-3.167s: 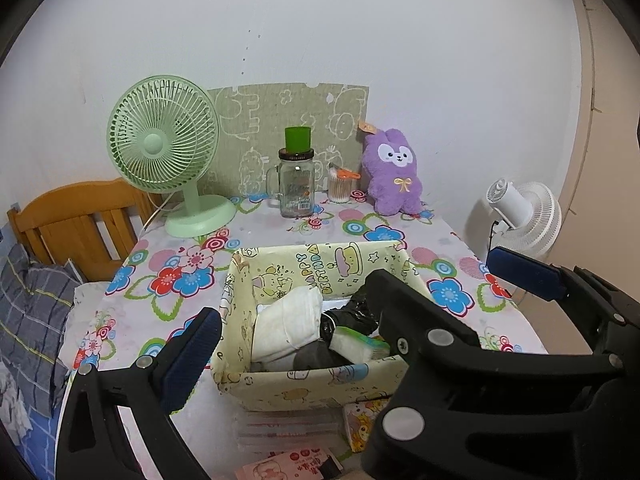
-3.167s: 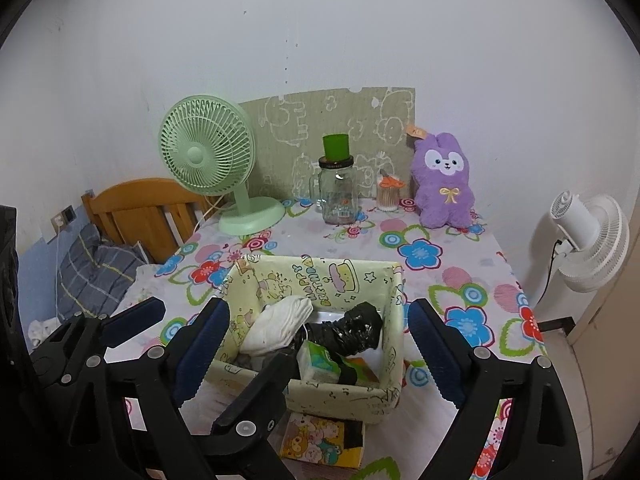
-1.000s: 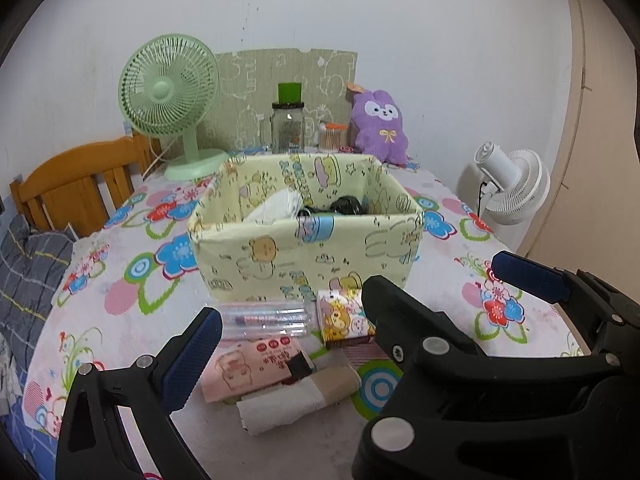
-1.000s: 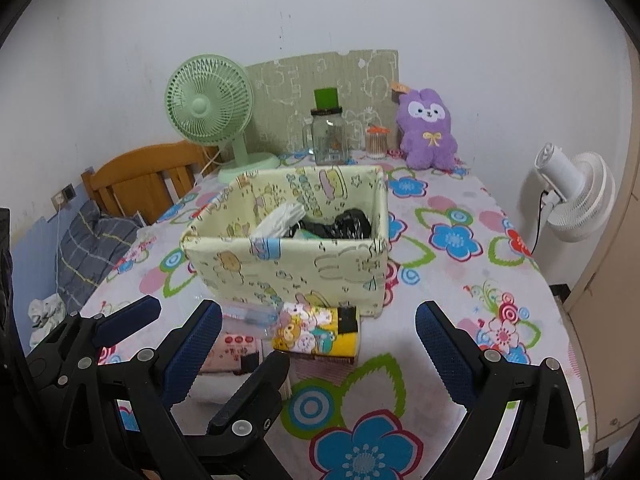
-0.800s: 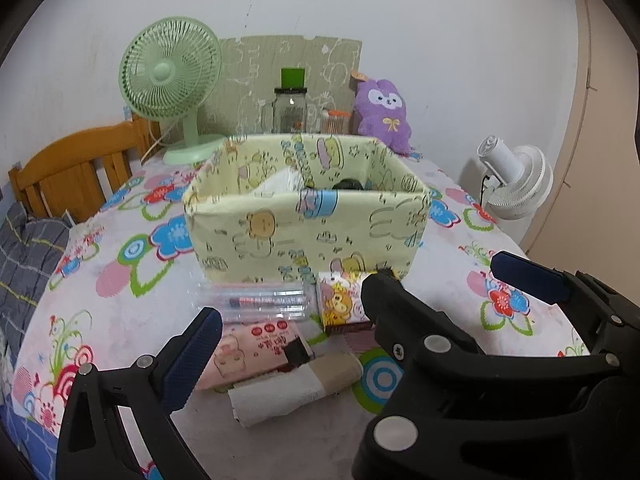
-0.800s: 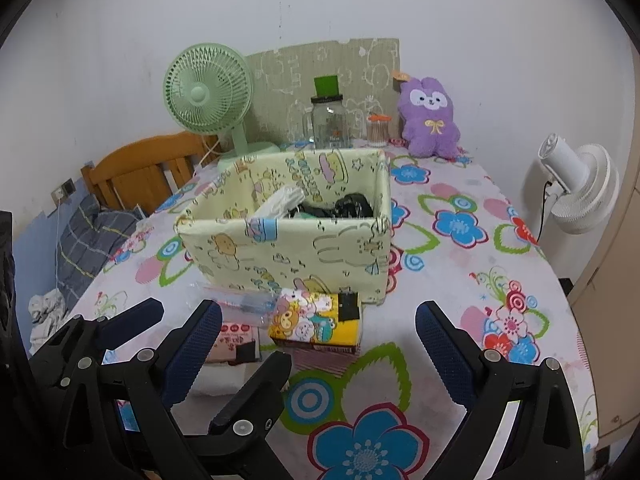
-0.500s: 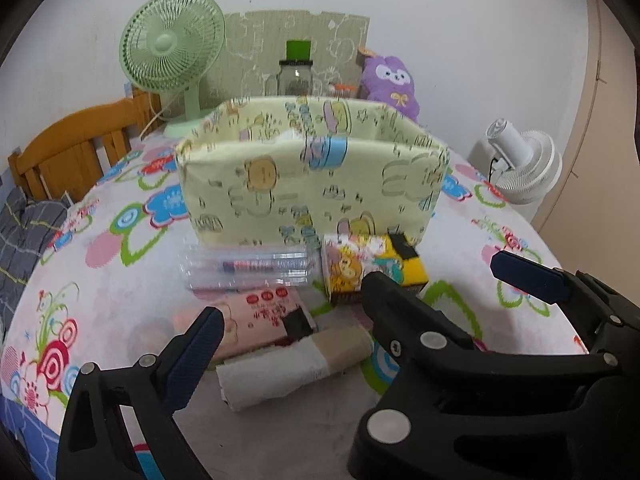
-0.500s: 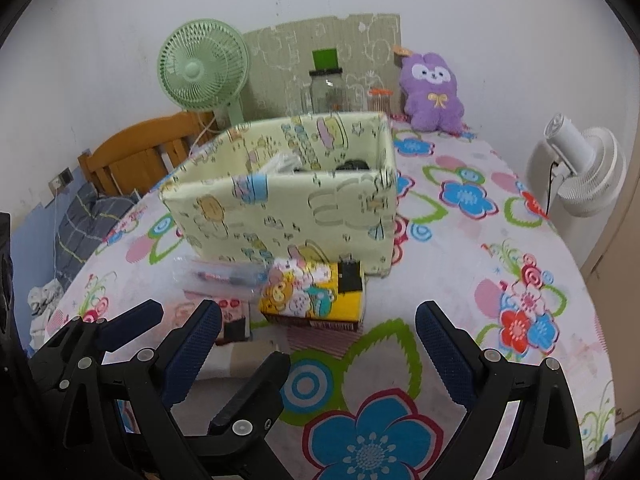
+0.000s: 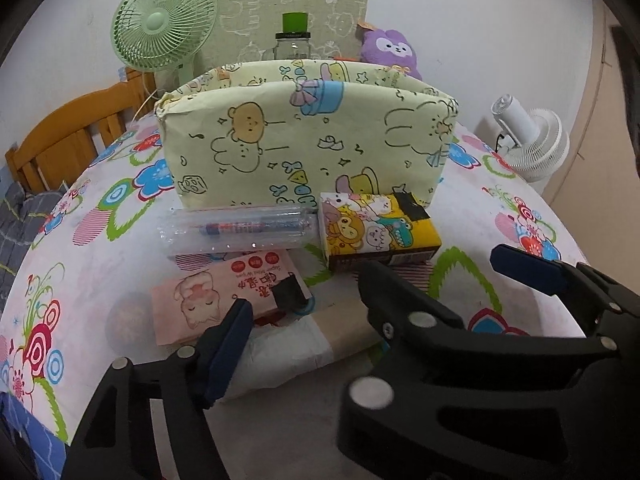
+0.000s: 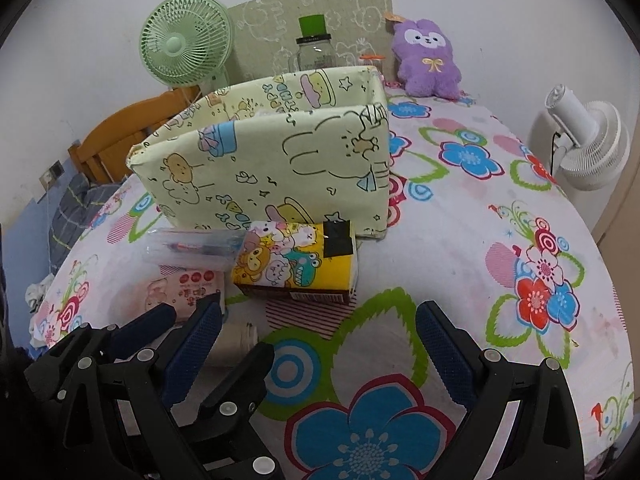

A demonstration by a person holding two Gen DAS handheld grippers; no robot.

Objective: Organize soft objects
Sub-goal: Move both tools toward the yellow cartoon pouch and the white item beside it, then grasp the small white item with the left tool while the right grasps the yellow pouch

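A rolled white and beige cloth (image 9: 304,344) lies on the flowered tablecloth near the table's front. My left gripper (image 9: 320,344) is low over it, one finger at each end of the roll, and its jaws are closing. Its left pad (image 9: 228,344) is at the roll's left end; the other finger is hidden behind the right gripper's black finger (image 9: 400,312). My right gripper (image 10: 316,344) stands open just to the right, overlapping the left one, with only tablecloth and the left gripper's finger between its pads. The pale yellow cartoon fabric box (image 9: 304,140) stands behind.
In front of the box lie a yellow cartoon tissue pack (image 9: 376,228), a clear pen case (image 9: 240,228) and a pink wipes pack (image 9: 224,292). A purple plush rabbit (image 10: 428,56), a jar and a green fan (image 9: 164,20) stand at the back. A white fan (image 10: 588,148) is off the right edge.
Both grippers have sunk toward the table front, so the box's inside is out of sight. The left gripper's left finger has moved inward against the rolled cloth.
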